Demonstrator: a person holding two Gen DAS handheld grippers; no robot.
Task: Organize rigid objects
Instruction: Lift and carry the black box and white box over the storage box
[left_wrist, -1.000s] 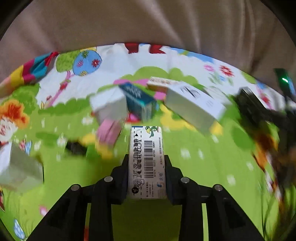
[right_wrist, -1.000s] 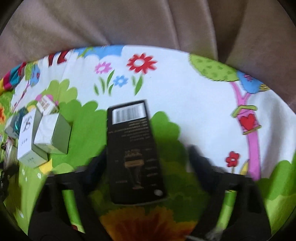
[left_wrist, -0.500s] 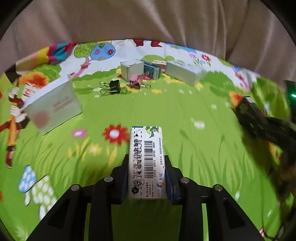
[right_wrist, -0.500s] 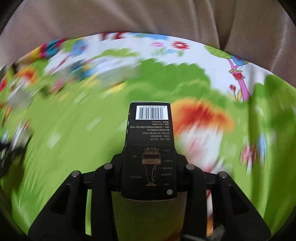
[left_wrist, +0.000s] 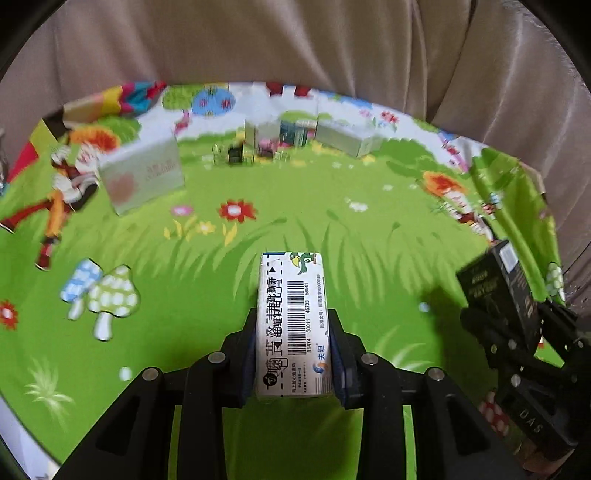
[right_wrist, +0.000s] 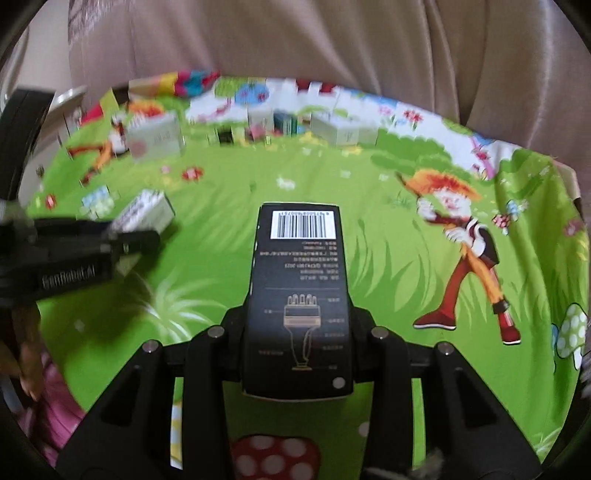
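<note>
Left gripper (left_wrist: 293, 354) clamps white carton (left_wrist: 291, 321), barcode "81474 50011 45733"; right gripper (right_wrist: 297, 332) clamps black box (right_wrist: 299, 295).

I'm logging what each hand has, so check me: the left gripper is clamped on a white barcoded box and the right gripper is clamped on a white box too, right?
Not quite. The right gripper is clamped on a black box with a white barcode label, as the right wrist view shows. The left gripper is indeed clamped on a white barcoded box.
</note>
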